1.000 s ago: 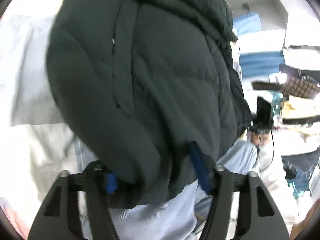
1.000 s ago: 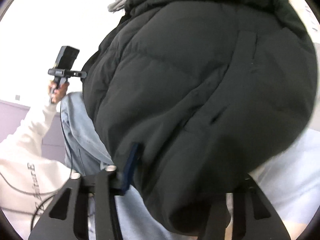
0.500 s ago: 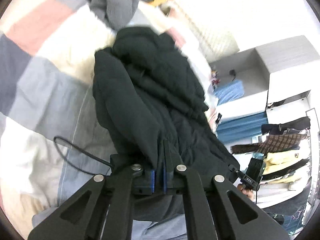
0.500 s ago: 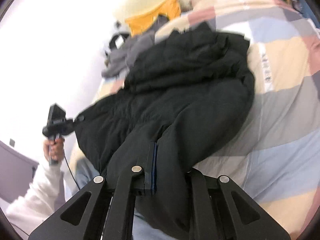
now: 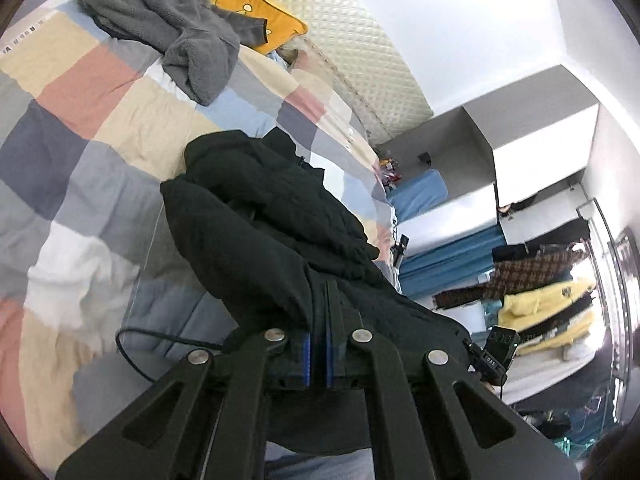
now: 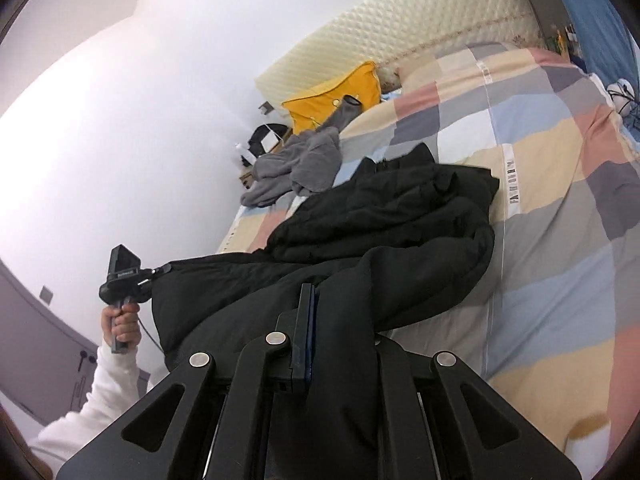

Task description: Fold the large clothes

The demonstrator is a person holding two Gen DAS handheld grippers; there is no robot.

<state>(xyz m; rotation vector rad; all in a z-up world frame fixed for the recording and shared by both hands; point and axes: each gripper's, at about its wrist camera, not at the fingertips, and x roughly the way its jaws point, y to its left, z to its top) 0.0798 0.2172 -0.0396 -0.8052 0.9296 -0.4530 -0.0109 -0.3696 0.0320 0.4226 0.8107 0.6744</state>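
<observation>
A black puffer jacket (image 5: pixel 256 224) lies stretched over the checked bedspread (image 5: pixel 80 128), its far end bunched on the bed and its near edge lifted. My left gripper (image 5: pixel 318 300) is shut on the jacket's near edge. In the right wrist view the same jacket (image 6: pixel 380 232) runs from the bed toward me, and my right gripper (image 6: pixel 310 300) is shut on another part of that near edge. The fabric drapes over the right gripper's right finger and hides it. The left gripper also shows in the right wrist view (image 6: pixel 124 276), at the jacket's left corner.
A grey fleece garment (image 5: pixel 172 36) and a yellow pillow (image 5: pixel 248 8) lie near the quilted headboard (image 6: pixel 400 28). A black cable (image 5: pixel 152 344) runs over the bedspread. Shelves and a rack of hanging clothes (image 5: pixel 552 280) stand to the right of the bed.
Both grippers closed on the jacket's edge and pulled back. The jacket, which filled both views a second ago, now lies stretched out over the bed.
</observation>
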